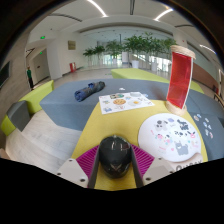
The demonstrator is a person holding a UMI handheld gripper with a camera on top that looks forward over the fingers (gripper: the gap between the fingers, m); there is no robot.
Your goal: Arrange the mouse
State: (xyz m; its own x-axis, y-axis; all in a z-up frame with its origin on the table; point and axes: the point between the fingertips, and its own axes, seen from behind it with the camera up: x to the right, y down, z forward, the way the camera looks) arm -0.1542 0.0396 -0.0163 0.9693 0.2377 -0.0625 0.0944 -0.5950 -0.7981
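A black computer mouse sits between my two fingers, over the near part of a yellow table. My gripper is shut on the mouse, and both grey fingers press on its sides. The magenta pads show on either side of the mouse. The mouse's underside is hidden, so I cannot tell whether it rests on the table or is lifted off it.
A round white printed mat lies just ahead to the right. A tall red container stands beyond it. A printed sheet lies mid-table. A blue object lies on the grey surface far left. Plants stand at the back.
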